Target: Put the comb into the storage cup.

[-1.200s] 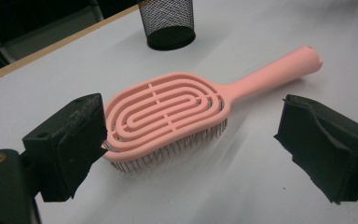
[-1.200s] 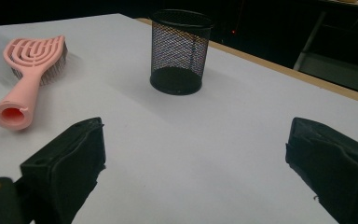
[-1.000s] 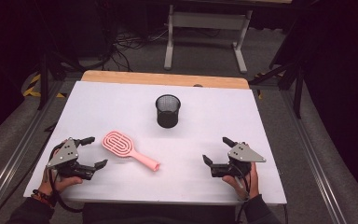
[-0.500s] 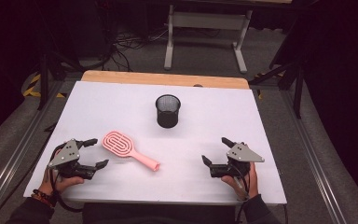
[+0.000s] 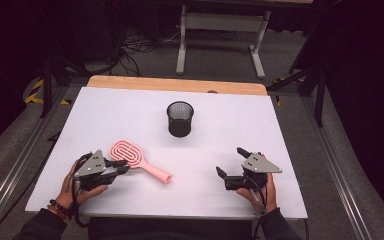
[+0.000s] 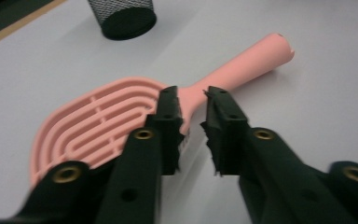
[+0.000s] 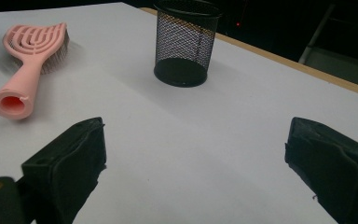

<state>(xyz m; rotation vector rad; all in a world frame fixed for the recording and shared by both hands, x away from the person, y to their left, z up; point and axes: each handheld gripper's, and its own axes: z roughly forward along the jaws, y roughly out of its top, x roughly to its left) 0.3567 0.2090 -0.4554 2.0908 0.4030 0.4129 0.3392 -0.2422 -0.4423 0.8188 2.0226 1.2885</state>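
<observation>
the pink hairbrush [image 5: 137,160] lies flat on the white counter [image 5: 280,125], near the mesh cup [image 5: 180,118]. left gripper [image 6: 192,100]: jaws have just been closing, narrow gap, hovering over the brush neck, nothing clamped. right gripper [image 5: 230,162]: jaws wide apart, empty.

The hairbrush [image 6: 116,116] looks like smooth, matt pink plastic, its head moulded into curved ribs and its handle hollow at the end. The pen cup [image 5: 180,118] is black wire mesh, metal by the look of it, with a solid dark base. The worktop [image 5: 240,125] has a smooth, matt white surface with a strip of pale wood along its far edge. The left gripper [image 6: 193,100] is matt black plastic with brass-coloured rivets; the right gripper [image 7: 196,154] carries rough-edged black pads.
</observation>
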